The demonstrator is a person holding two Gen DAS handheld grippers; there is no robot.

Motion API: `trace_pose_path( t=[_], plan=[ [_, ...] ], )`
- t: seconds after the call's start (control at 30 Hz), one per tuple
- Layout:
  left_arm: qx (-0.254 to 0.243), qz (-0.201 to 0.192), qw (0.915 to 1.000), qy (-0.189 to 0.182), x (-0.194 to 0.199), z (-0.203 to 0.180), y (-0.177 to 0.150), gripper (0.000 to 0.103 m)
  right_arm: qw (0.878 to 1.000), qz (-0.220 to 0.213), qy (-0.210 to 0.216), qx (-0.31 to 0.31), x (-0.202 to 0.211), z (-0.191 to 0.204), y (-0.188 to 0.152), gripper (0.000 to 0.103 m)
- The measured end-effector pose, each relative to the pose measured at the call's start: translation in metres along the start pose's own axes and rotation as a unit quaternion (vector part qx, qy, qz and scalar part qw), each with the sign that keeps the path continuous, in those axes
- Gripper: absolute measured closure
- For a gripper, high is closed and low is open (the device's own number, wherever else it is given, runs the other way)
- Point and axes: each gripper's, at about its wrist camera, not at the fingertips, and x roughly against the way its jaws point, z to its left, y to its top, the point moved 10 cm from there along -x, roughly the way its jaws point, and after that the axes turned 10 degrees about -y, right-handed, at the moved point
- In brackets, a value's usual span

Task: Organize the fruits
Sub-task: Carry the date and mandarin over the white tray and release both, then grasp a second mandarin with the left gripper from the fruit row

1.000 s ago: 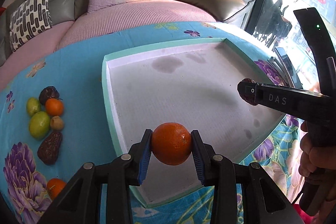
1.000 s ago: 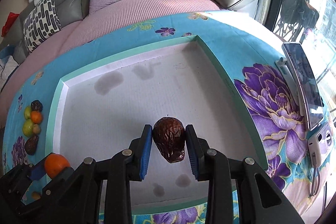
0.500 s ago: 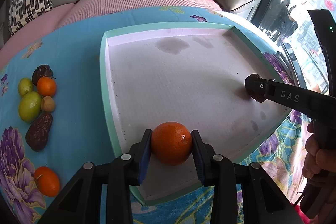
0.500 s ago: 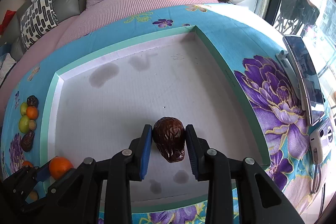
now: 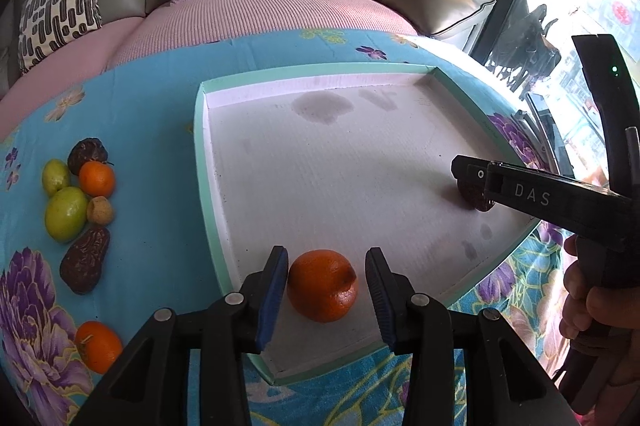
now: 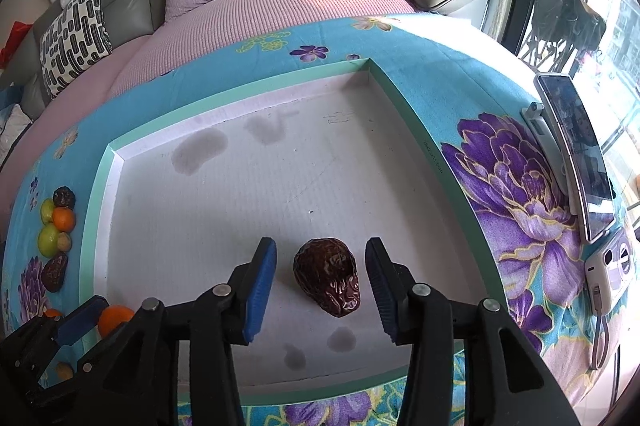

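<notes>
Both tools shown just after release. Half a second earlier the left gripper (image 5: 326, 290) was clamped on the orange (image 5: 322, 285) and the right gripper (image 6: 320, 276) on the dried date (image 6: 327, 276); both pairs of jaws now stand wide, with clear gaps between the blue pads (image 5: 273, 290) and the fruit. The orange rests on the white floor of the tray (image 5: 202, 162), between the left jaws and slightly nearer the left-hand pad, close to the tray's near corner. The date lies between the right jaws, roughly centred, its narrow end pointing back toward the tool, above two dark stains on the tray floor. Judged from this, two fruits count as delivered, and the next step is probably to withdraw and fetch more. Outside the tray, beyond the left jaw of the left gripper, the remaining fruits (image 5: 78, 202) lie on the floral cloth (image 5: 152, 130): two green ones, a small orange one, two dark dates and a brown one in a cluster, with another small orange one nearer the tool. Each gripper is held low and angled down at the tray floor; a hand (image 5: 592, 310) grasps the right tool's handle at the right edge of the left view.
</notes>
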Motion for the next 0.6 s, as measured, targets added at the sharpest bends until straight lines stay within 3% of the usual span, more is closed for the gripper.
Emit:
trace_pose_path(
  t=[0.2,0.4,0.43,0.6],
  plan=[
    [0.021,-0.047,0.9987,-0.001,0.028,0.009,0.015,0.058,1.000,-0.028,0.004,-0.009,0.015,-0.004,0.009,0.050],
    [0.067,-0.072,0.9922,0.077,0.047,0.053,0.017,0.034,1.000,-0.028,0.006,0.003,0.015,0.003,0.008,0.032],
    [0.081,-0.073,0.9896,0.095,0.049,0.064,0.016,0.026,0.999,-0.031,0.006,0.006,0.016,0.005,0.008,0.028],
    [0.162,-0.077,0.9709,0.158,0.066,0.118,-0.002,0.011,0.998,-0.046,0.012,0.035,0.021,0.022,0.007,0.018]
  ],
)
